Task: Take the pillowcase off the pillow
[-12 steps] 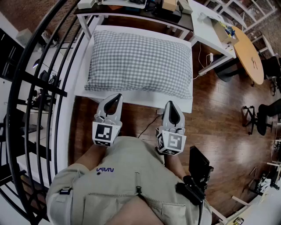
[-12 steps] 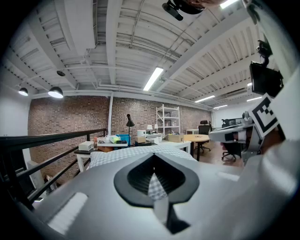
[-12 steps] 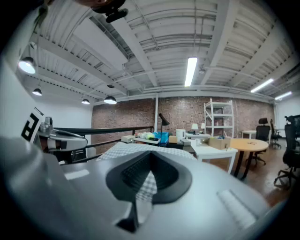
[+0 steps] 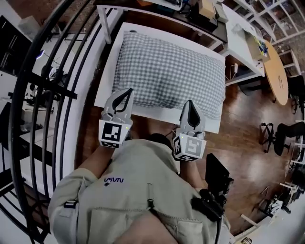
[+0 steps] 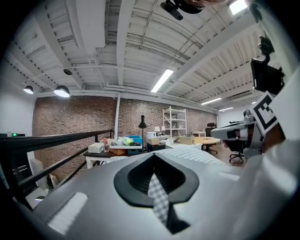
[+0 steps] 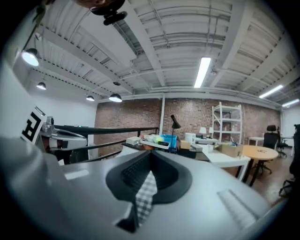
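We see a white table (image 4: 107, 81) standing on a wooden floor (image 4: 243, 124) of dark reddish boards. One thing lies directly on its top: a pillow (image 4: 171, 71) in a grey-and-white checked pillowcase (image 4: 143, 57), lying flat and covering most of the surface. Bare white strips of tabletop show along the left side and along the near edge. At the near right corner the pillow seems to reach the table's edge, though we cannot tell whether it overhangs. Just behind stands a second white table (image 4: 143, 10), with a few boxes (image 4: 208, 8) lying on its top.
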The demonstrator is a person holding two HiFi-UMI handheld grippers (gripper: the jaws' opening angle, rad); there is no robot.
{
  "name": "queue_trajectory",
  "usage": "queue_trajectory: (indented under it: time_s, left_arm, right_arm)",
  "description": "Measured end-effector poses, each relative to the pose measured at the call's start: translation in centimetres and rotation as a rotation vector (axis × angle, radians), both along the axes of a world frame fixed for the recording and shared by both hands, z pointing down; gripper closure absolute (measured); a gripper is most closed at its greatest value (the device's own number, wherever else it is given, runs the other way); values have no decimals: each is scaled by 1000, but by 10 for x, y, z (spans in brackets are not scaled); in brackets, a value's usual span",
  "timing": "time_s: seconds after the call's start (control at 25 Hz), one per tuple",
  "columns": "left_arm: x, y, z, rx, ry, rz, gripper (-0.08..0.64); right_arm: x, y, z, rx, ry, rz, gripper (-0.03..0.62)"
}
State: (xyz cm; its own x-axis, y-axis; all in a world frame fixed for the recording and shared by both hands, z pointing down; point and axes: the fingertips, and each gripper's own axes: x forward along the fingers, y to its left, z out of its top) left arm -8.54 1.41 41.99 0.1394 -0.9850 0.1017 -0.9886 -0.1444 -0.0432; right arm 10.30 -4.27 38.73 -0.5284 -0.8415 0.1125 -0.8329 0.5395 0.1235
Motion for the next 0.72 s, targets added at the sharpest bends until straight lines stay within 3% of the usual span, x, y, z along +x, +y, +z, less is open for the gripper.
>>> queue_trajectory:
  time_s: [0.16, 0.52, 0.64, 0.72]
  left_arm:
    - [-26, -4, 6, -22, -1, -97, 557]
    - [-84, -10, 34, -123, 44, -316, 557]
    - [-104, -9, 47, -117, 128, -361, 557]
    - [-114, -6, 60, -131, 211, -337, 524]
  right_arm:
    - [-41, -17, 10, -27, -4, -119, 589]
    - [-141, -31, 45, -124, 19, -483, 588]
    - [-169, -34, 64, -152, 76, -561, 588]
    - [-185, -28, 72, -171, 114, -593, 588]
